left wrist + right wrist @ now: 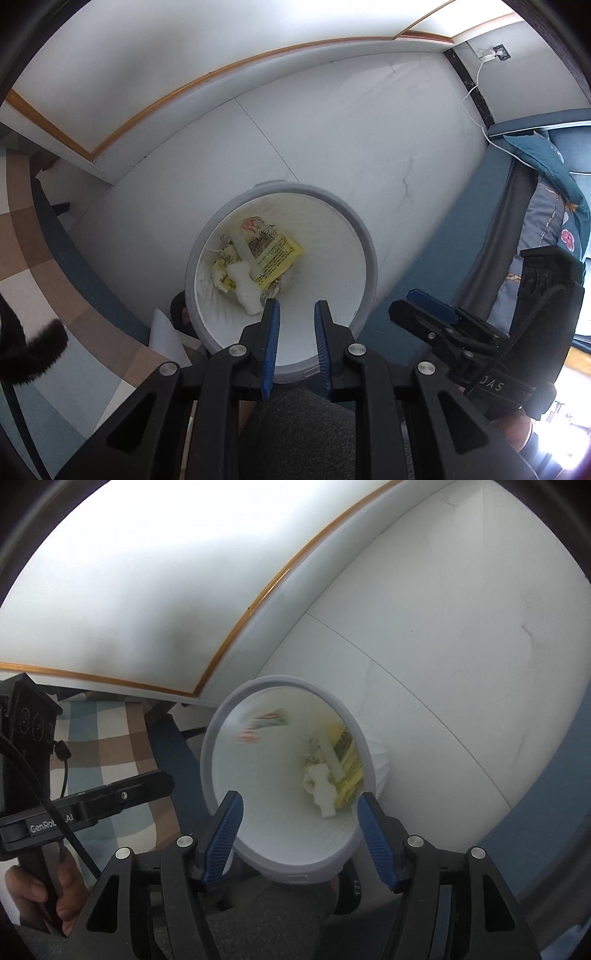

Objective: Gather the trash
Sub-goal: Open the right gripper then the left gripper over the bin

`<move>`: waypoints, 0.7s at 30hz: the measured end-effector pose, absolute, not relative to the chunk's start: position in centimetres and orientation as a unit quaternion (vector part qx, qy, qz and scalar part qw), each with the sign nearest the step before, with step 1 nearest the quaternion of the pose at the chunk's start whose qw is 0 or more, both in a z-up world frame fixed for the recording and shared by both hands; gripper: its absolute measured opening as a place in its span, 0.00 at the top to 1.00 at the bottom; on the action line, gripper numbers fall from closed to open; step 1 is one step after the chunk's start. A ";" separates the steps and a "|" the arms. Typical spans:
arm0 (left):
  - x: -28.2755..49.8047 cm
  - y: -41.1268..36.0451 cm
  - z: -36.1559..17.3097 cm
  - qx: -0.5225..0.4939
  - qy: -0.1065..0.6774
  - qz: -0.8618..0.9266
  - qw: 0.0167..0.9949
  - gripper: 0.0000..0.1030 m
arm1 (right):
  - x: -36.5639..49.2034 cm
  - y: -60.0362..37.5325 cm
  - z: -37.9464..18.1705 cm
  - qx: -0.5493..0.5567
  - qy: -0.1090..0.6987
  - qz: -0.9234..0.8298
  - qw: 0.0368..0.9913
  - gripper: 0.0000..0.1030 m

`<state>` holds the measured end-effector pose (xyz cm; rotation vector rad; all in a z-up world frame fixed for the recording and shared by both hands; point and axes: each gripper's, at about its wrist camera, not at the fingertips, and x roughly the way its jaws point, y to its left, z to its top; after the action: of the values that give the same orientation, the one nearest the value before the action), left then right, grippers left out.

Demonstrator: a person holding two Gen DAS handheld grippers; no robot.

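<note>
A white trash bin with a grey rim [364, 243] [218, 716] stands on the floor below both grippers. Inside lie a yellow printed wrapper [277, 253] [349, 755], a crumpled white tissue [245, 286] [323, 788] and other scraps. In the right wrist view a red-and-green wrapper [264, 720] is blurred, in the air inside the bin. My left gripper [296, 314] is partly open and empty above the bin's near rim. My right gripper [299, 808] is wide open and empty over the bin's mouth; it also shows in the left wrist view [424, 306].
A white floor [332, 129] runs to a white wall with an orange-trimmed skirting [184, 85]. A checked rug [33, 236] lies at the left. A blue bed or sofa with a patterned quilt [546, 229] stands at the right. A white cable [476, 85] hangs from a wall socket.
</note>
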<state>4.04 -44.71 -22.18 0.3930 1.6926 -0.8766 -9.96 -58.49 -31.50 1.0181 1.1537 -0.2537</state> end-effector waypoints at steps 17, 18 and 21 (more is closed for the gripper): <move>4.4 -42.7 -19.7 0.187 0.690 -0.334 0.614 0.34 | -10.6 -58.2 -28.8 0.429 0.504 -0.129 0.739 0.23; 4.3 -42.6 -19.5 0.187 0.686 -0.335 0.619 0.34 | -10.7 -58.1 -28.5 0.427 0.503 -0.127 0.741 0.22; 4.4 -42.1 -18.7 0.188 0.671 -0.328 0.638 0.33 | -10.8 -57.7 -27.5 0.419 0.495 -0.120 0.752 0.13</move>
<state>4.37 -42.08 -18.65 0.4285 1.5312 -0.7477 -10.77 -57.71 -27.46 0.9153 1.0812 -0.2616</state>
